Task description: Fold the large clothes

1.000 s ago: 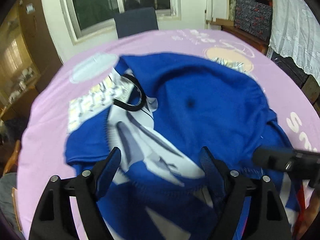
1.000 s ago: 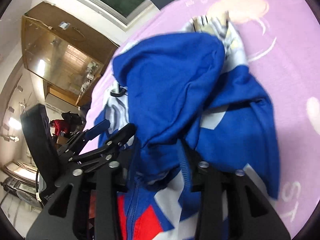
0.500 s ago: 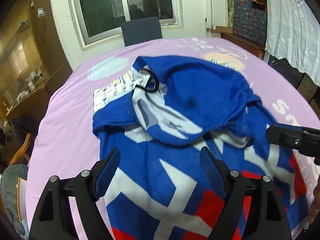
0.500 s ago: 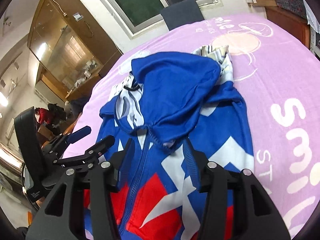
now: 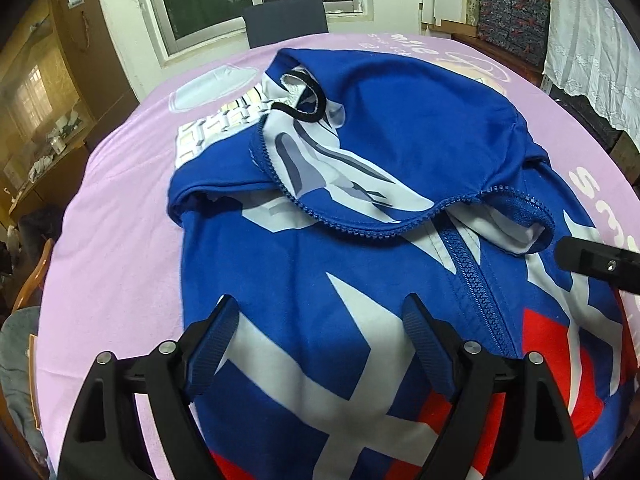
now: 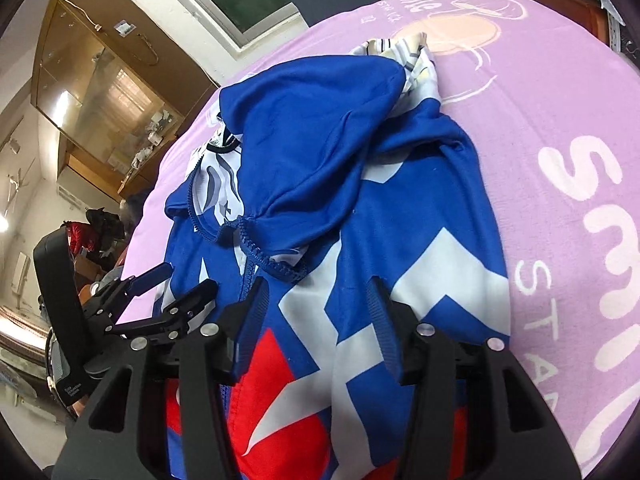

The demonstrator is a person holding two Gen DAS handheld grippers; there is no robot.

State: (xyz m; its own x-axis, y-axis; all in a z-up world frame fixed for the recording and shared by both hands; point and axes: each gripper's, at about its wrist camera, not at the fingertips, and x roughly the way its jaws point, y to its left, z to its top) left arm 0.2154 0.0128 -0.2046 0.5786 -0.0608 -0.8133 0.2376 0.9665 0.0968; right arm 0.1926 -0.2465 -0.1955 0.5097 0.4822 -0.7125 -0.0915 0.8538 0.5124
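Observation:
A blue zip jacket (image 5: 360,288) with white and red shapes lies on the pink tablecloth (image 5: 112,248). Its far part is folded back toward me, showing plain blue fabric and white lining (image 5: 320,160). In the right wrist view the jacket (image 6: 400,216) fills the middle. My left gripper (image 5: 320,332) is open and empty, hovering above the jacket's near part. My right gripper (image 6: 316,312) is open and empty above the zip area. The right gripper's finger (image 5: 596,264) shows at the right edge of the left wrist view; the left gripper (image 6: 168,296) shows at the left in the right wrist view.
A dark chair (image 5: 286,20) stands at the table's far side under a window. A wooden glass cabinet (image 6: 104,80) is on the left. Stacked boxes (image 5: 512,4) and a white lace cloth (image 5: 592,40) are on the right. A wooden chair (image 5: 28,284) is by the left edge.
Both grippers let go of the jacket's folded-over part and drew back toward me and up. The fold now rests on the jacket.

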